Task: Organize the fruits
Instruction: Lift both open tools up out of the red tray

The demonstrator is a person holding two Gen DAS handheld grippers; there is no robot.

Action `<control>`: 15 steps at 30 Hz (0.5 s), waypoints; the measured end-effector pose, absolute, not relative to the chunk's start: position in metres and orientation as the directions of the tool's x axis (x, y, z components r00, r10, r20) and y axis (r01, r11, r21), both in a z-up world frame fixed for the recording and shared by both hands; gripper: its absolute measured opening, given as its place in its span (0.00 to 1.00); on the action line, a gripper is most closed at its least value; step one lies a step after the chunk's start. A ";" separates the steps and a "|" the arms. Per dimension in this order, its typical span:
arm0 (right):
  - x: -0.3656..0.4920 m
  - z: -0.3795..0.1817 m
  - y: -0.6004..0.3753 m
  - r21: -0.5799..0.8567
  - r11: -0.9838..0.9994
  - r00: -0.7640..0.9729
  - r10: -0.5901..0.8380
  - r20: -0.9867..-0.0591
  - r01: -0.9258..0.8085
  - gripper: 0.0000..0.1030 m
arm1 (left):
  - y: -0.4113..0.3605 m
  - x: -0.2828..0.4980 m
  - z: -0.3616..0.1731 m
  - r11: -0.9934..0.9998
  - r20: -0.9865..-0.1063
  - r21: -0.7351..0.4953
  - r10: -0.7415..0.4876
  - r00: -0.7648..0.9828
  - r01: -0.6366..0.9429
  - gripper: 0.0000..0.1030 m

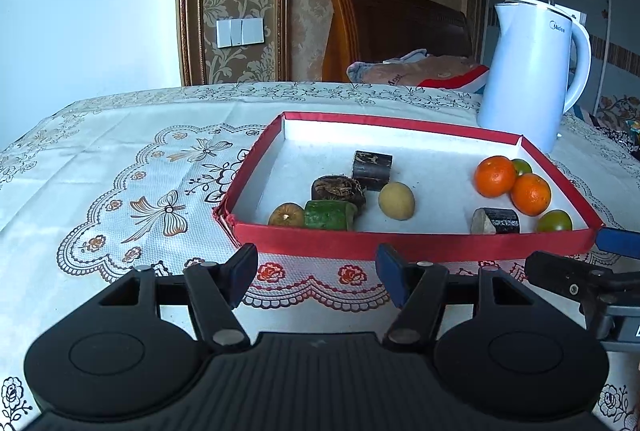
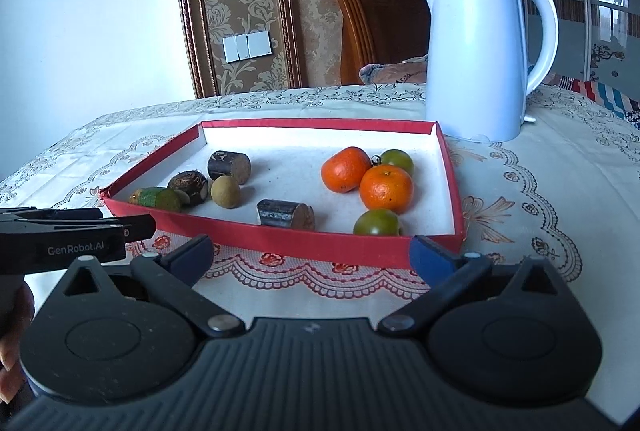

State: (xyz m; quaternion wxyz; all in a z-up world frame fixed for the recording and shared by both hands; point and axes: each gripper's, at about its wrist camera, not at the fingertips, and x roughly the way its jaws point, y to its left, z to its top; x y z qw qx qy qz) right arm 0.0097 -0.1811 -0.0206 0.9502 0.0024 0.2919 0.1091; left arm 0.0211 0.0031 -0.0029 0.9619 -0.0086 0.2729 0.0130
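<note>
— Left wrist view first: what do you see, going from the left?

— A table with a white lace cloth (image 1: 120,159) on it. Then a flat red cardboard box (image 1: 408,241) with white inside. At its left end sit a small dull orange fruit (image 1: 286,215), a green chunk of fruit (image 1: 330,215) touching it, a dark brown hairy lump (image 1: 338,188) just behind, a black stubby log piece (image 1: 372,165) and a small round yellow fruit (image 1: 396,201).

— And the right end?

— Another black log piece (image 1: 496,221), two bright orange tangerines (image 1: 495,176) touching each other, and two little green tomatoes, one behind them (image 1: 522,166) and one in the near corner (image 1: 554,221). A tall white kettle (image 1: 532,71) stands behind the box.

— What about the left gripper (image 1: 316,273)?

— It hangs just in front of the red wall. Its blue pads are apart, with nothing between them.

— Now the right wrist view?

— Same box. The right gripper (image 2: 310,257) is also just in front of it, jaws spread very wide and empty. The other tool pokes in at the left edge, and a bit of a hand (image 2: 12,335) shows under it.
</note>
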 end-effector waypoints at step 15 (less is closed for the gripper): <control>0.014 -0.024 -0.182 0.068 0.980 0.792 0.192 -0.580 -0.188 1.00 | -0.007 0.024 -0.008 0.999 -0.548 0.045 0.039 0.835 -0.017 0.63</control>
